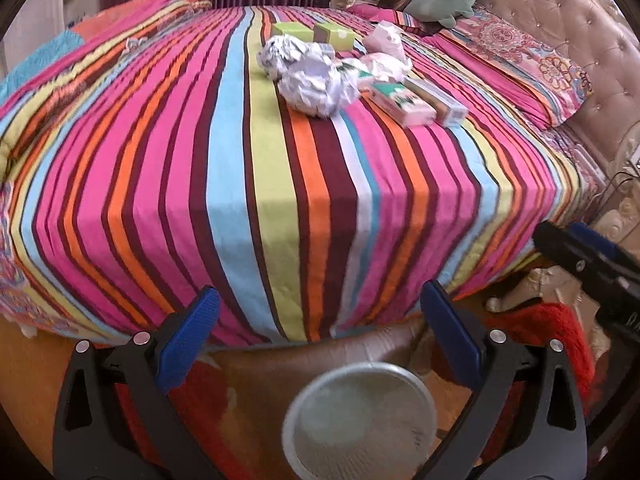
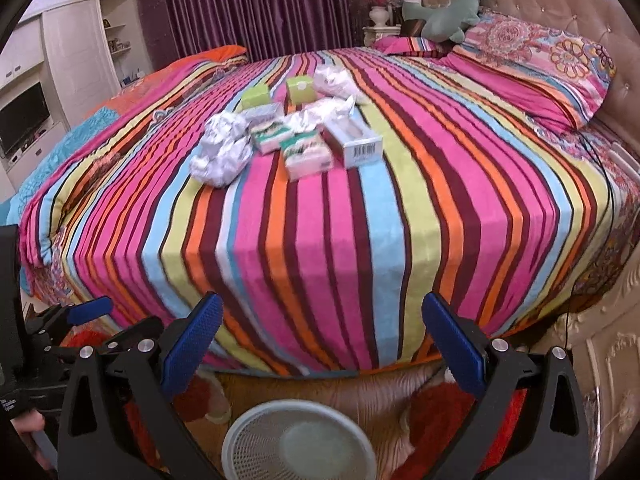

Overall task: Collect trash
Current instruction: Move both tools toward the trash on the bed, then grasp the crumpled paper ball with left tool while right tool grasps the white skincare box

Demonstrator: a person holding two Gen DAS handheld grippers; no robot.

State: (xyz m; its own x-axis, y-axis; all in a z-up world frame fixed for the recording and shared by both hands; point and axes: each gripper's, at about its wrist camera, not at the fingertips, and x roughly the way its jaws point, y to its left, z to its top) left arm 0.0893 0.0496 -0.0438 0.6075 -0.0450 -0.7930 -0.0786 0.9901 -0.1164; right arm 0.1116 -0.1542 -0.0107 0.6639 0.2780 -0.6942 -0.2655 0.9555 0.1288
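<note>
Trash [image 2: 280, 132] lies clustered mid-bed on the striped bedspread [image 2: 320, 240]: crumpled white paper balls [image 2: 220, 152], two lime-green boxes [image 2: 300, 89], green-and-white cartons [image 2: 306, 158], a barcoded box [image 2: 354, 142] and pale crumpled wrappers [image 2: 334, 80]. Both tools, left tool [image 1: 320, 328] and right tool [image 2: 322, 332], hover released and empty off the bed's near edge, above a white mesh bin [image 2: 298, 444] on the floor. A green plush toy [image 2: 444, 8] rests by the tufted headboard [image 2: 560, 0]; purple curtains [image 2: 260, 4] hang behind.

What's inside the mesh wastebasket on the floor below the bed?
The mesh wastebasket looks empty: only its pale bottom shows. Its lower edge is cut off by both views, so nothing more can be confirmed.
</note>
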